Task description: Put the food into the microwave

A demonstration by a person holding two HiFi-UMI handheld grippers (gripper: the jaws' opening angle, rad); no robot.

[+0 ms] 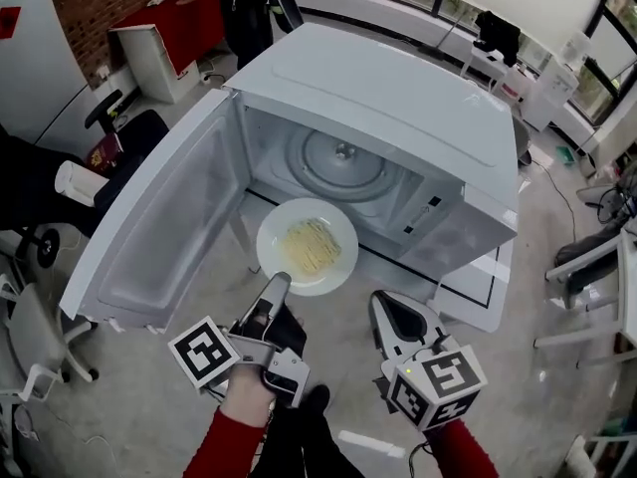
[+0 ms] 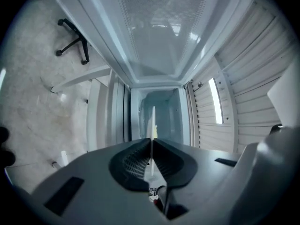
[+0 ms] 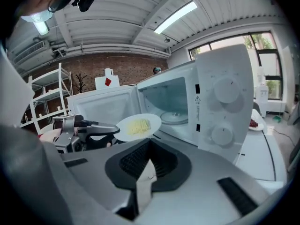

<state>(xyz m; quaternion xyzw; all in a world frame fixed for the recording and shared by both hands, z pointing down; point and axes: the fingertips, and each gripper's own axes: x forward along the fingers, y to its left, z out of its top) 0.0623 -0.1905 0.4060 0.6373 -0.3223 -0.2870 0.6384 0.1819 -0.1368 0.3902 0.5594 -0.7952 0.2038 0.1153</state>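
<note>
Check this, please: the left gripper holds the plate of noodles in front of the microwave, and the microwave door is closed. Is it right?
Not fully. The door is open, swung wide to the side, as the head view shows. The rest stands: the left gripper holds the plate of noodles by its rim in front of the microwave.

The plate [image 1: 328, 279] and microwave [image 1: 398, 98] are white, the food [image 1: 312, 246] pale yellow, the sleeves [image 1: 224, 448] red.
</note>
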